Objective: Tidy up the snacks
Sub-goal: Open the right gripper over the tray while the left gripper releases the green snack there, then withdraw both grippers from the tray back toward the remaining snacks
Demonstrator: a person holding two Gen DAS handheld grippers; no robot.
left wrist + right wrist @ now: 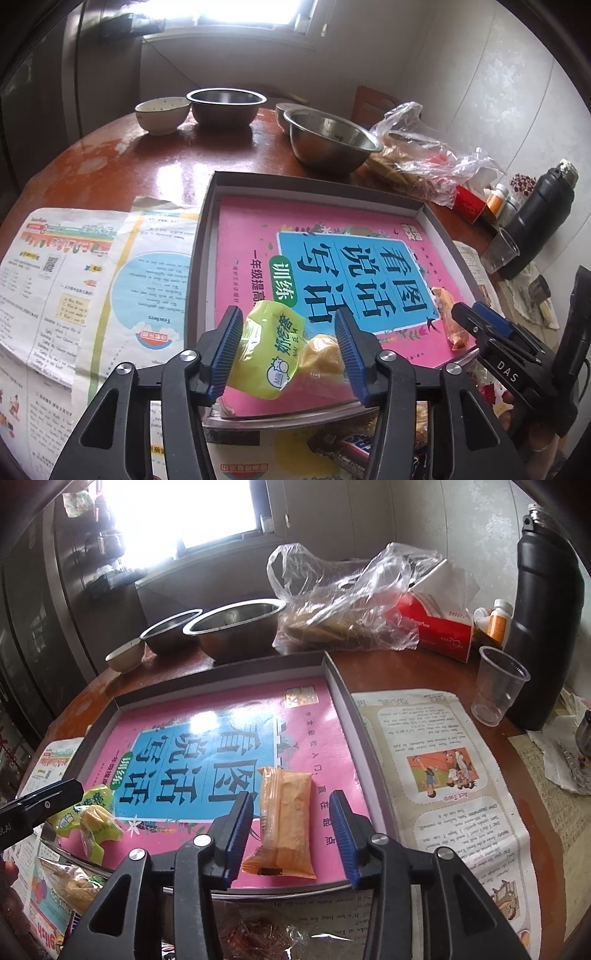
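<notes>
Both tools (pixel 288 347) (pixel 291 834) tilt down, jaws apart, over snacks.

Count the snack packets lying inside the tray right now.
2. The green-yellow packet lies at the tray's near left corner between the left tool's open fingers; the orange packet lies near the front edge between the right tool's fingers.

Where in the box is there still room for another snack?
The far part of the tray is free: the pink book lies bare from its blue title panel up to the back wall. The near edge is crowded, with the green snack on one side and the orange snack on the other.
</notes>
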